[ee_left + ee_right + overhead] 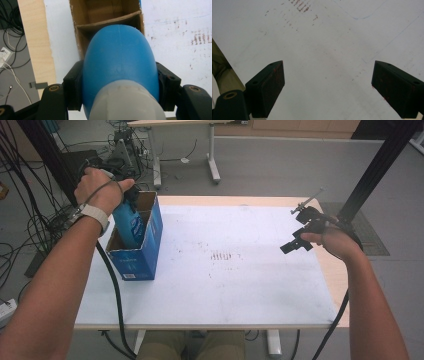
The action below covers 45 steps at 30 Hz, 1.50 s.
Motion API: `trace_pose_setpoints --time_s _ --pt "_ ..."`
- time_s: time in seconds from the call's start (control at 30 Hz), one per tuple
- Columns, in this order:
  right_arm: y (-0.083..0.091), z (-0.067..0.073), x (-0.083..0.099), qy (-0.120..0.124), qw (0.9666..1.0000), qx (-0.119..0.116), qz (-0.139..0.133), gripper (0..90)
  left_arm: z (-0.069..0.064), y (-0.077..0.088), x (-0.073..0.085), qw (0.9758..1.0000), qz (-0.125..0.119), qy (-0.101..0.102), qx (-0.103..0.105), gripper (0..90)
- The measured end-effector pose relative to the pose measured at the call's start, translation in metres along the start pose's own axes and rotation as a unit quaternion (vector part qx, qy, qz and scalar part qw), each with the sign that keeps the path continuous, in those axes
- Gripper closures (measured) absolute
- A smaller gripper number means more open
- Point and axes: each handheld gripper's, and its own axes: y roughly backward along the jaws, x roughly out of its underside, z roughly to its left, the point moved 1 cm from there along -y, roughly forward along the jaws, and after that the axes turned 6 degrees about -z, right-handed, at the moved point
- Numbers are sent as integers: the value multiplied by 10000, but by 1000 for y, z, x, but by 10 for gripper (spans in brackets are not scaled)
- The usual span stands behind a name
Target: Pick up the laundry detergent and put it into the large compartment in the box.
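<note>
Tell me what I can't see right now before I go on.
- Bottle base: high view, hidden by the box wall.
- Box floor: left gripper view, blocked by the bottle.
- Bottle label: high view, too small to read.
- Left gripper jaws: high view, covered by the left hand.

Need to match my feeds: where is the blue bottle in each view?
High view: blue bottle at left, going into the box, under the left hand.
Left gripper view: centre, clamped between the jaws, above the box.
Right gripper view: not in it.
Shared landmark: the brown smudges on the table.
</note>
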Motion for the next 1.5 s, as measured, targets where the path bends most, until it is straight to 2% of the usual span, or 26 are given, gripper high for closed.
trace_pose_setpoints --time_s 0.57,0.87,1.27,1.5 --pt "0 -1 2 -36 10000 1 35 113 1 -17 1 9999 6 -128 58 374" --pt "-1 -1 1 -46 10000 -5 59 113 1 -29 3 9999 -12 -89 86 375" --pt "0 -1 3 -65 10000 -1 41 113 0 -46 5 9999 92 -116 84 374" --pt "0 -2 7 -110 9999 0 50 113 0 -51 5 9998 116 -129 63 375"
